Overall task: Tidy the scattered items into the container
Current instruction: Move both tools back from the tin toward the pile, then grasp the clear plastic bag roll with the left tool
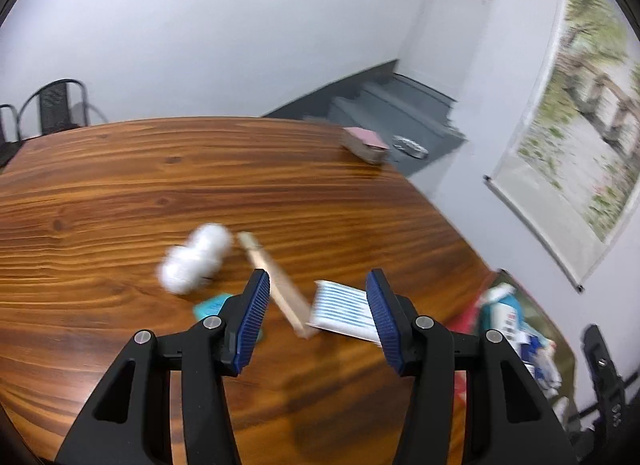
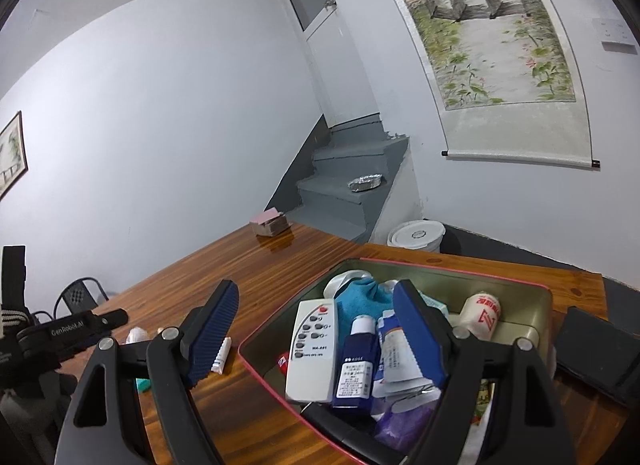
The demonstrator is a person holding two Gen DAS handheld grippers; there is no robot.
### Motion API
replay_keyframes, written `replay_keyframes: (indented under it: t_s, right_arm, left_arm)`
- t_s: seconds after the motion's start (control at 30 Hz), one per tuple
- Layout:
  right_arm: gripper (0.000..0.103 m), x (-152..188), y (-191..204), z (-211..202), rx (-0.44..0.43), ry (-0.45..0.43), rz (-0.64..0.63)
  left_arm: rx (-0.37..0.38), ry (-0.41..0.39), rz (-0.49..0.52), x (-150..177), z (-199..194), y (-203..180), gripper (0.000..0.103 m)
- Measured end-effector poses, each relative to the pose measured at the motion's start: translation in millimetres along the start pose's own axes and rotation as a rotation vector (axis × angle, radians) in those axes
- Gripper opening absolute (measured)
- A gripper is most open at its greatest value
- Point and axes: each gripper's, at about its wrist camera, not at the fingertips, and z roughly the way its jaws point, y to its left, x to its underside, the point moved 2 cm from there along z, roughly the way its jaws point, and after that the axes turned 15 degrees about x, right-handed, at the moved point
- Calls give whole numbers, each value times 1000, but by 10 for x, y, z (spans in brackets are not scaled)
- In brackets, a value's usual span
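In the left wrist view my left gripper (image 1: 316,297) is open and empty above the wooden table (image 1: 120,193). Under and ahead of it lie a wooden stick (image 1: 276,285), a blue-striped white packet (image 1: 344,307), a white cotton wad (image 1: 196,261) and a teal item (image 1: 210,307). The red-rimmed tin (image 2: 516,285), full of items, stands at the table's right; its edge also shows in the left wrist view (image 1: 464,321). My right gripper (image 2: 316,329) is open and empty over the tin's left side, above a white remote (image 2: 310,353) and a blue tube (image 2: 358,361).
A pink-topped stack of cards (image 1: 364,145) sits at the table's far edge. A black object (image 2: 592,349) lies right of the tin. A small white tube (image 2: 221,355) lies on the table left of the tin. Grey stairs (image 2: 352,181), a white bucket (image 2: 416,235) and black chairs (image 1: 56,109) stand beyond the table.
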Motion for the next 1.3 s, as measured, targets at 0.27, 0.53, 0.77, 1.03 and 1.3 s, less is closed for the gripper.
replay_keyframes:
  t_s: [0.27, 0.53, 0.77, 1.03, 1.3]
  right_arm:
    - [83, 41, 99, 17, -12, 2, -50]
    - [83, 125, 264, 23, -40, 10, -119]
    - [83, 189, 338, 6, -49, 18, -150]
    - [83, 239, 394, 29, -42, 22, -178]
    - [83, 295, 473, 14, -49, 24, -215]
  left_arm:
    - [-123, 4, -43, -92, 47, 585, 54]
    - [-149, 37, -33, -125, 196, 841, 54]
    - [-170, 77, -1, -133, 443, 952, 54]
    - [-184, 129, 27, -161, 694, 1071, 54]
    - [-184, 173, 30, -108, 858, 1131, 54]
